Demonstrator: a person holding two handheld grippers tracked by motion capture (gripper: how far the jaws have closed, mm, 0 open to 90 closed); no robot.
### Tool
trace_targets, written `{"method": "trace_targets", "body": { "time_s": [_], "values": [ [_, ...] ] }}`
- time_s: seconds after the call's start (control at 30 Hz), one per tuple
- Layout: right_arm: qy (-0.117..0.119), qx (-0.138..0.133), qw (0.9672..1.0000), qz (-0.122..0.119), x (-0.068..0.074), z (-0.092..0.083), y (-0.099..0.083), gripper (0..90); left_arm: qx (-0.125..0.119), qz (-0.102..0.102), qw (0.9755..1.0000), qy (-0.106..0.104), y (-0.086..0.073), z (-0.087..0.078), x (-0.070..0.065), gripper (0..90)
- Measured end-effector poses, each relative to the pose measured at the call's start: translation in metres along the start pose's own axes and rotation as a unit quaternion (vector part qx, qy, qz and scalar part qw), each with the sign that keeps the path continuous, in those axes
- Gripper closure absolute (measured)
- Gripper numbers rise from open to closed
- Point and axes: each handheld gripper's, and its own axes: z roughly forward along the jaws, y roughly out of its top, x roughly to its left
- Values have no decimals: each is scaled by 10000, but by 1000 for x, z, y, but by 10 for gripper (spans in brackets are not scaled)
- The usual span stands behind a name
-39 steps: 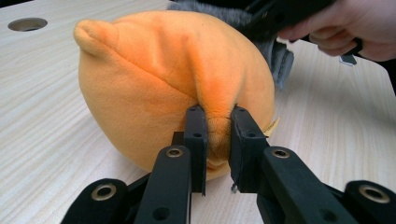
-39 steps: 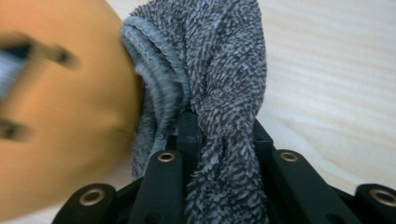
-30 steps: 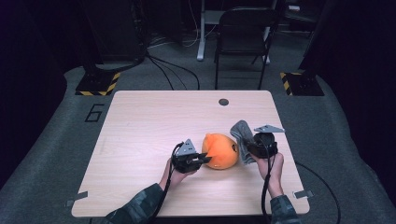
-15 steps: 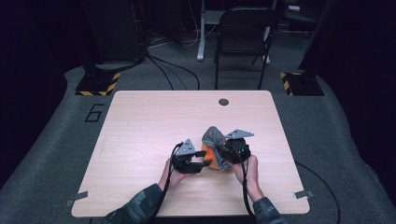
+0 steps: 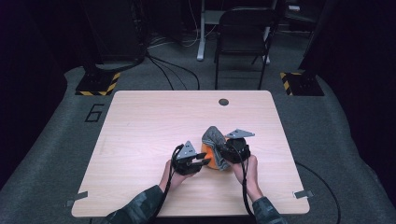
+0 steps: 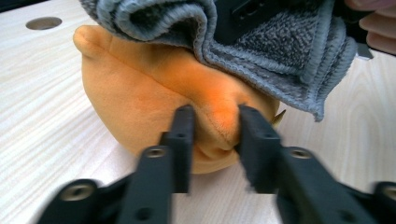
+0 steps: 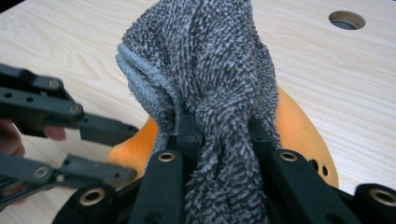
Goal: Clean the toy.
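An orange plush toy (image 5: 211, 159) lies on the wooden table (image 5: 154, 121), right of the middle and toward the near side. A grey towel (image 5: 215, 139) is draped over its top. My right gripper (image 7: 219, 123) is shut on a bunched fold of the towel (image 7: 210, 56), right above the plush (image 7: 301, 133). From the left, my left gripper (image 6: 215, 116) pinches a fold of the orange plush (image 6: 135, 93) between its pads; its jaws have just been closing on that fold. The towel (image 6: 280, 51) hangs over the plush's far side.
A round cable hole (image 5: 223, 101) sits near the table's far edge. A dark chair (image 5: 243, 32) and cables stand on the floor beyond. Bare tabletop stretches to the left and behind the plush.
My right gripper has carried the towel leftward, from beside the plush to on top of it, so most of the orange is covered. The left hand has stayed put.
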Motion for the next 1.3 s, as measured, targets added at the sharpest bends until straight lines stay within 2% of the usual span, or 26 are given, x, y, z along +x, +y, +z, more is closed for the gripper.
{"method": "trace_targets", "body": {
  "time_s": [0.1, 0.17, 0.23, 0.3, 0.33, 0.37, 0.4, 0.5, 0.53, 0.57, 0.73, 0.87, 0.93, 0.97, 1.03, 1.07, 1.13, 1.2, 1.27, 1.3],
  "values": [
    [-72, -210, 9997, -136, 4, -9, 5, 735, -110, 13, 9999, 6, 1, 0, -1, 780],
    [-36, -362, 9990, -250, 14, -16, 9, 735, -159, 27, 9999, 2, 1, 0, -1, 788],
    [-23, -263, 9987, -425, 25, -13, 10, 735, -176, 36, 9998, -15, 1, -1, -2, 795],
    [-110, -104, 9987, -478, 26, -3, 6, 735, -119, 96, 9999, 13, 0, -1, -2, 800],
    [-164, -100, 9984, -527, 24, 0, 5, 736, -123, 101, 9999, 9, 0, -1, -1, 804],
    [-191, -84, 9985, -499, 22, 1, 3, 736, -160, 31, 9999, 13, -1, 0, -2, 805],
    [-176, -93, 9987, -471, 18, 1, 4, 735, -150, 53, 9999, -4, -1, -1, -1, 807],
    [-456, -98, 9976, -513, 9, -4, 3, 735, -159, 85, 9998, -25, -1, -1, -1, 807],
    [-468, -111, 9981, -389, 5, -6, 2, 735, -146, 116, 9998, -34, -1, -1, -1, 807],
    [-508, -116, 9979, -382, -2, -7, 0, 735, -140, 129, 9998, -47, -1, -1, -1, 807],
    [-719, -44, 9974, -15, -30, -12, -8, 730, -126, 182, 9997, -70, 1, 0, -4, 805],
    [-893, 19, 9958, 175, -42, -13, -9, 728, -156, 179, 9997, -61, 1, 1, -3, 805],
    [-808, -141, 9966, 122, -36, -22, -3, 728, -165, 153, 9997, -90, 1, 0, -2, 806],
    [-620, -308, 9976, 79, -27, -28, 2, 728, -183, 125, 9997, -89, 1, 0, -2, 805],
    [-387, -426, 9983, 7, -14, -30, 8, 728, -204, 109, 9997, -119, 0, 0, -1, 806],
    [-271, -426, 9986, -152, -1, -28, 10, 728, -210, 107, 9997, -109, 1, 1, -2, 806],
    [-162, -290, 9987, -391, 14, -18, 10, 728, -188, 116, 9997, -112, 0, 0, -2, 806],
    [-328, -105, 9976, -598, 19, -5, 5, 729, -138, 117, 9998, -97, 0, 0, -1, 806],
    [-415, -81, 9972, -617, 13, 0, 2, 730, -161, 90, 9998, -115, -1, 0, 0, 806],
    [-453, -88, 9975, -531, 9, -2, 2, 730, -158, 109, 9998, -114, 0, 0, 0, 806]
  ]
}}
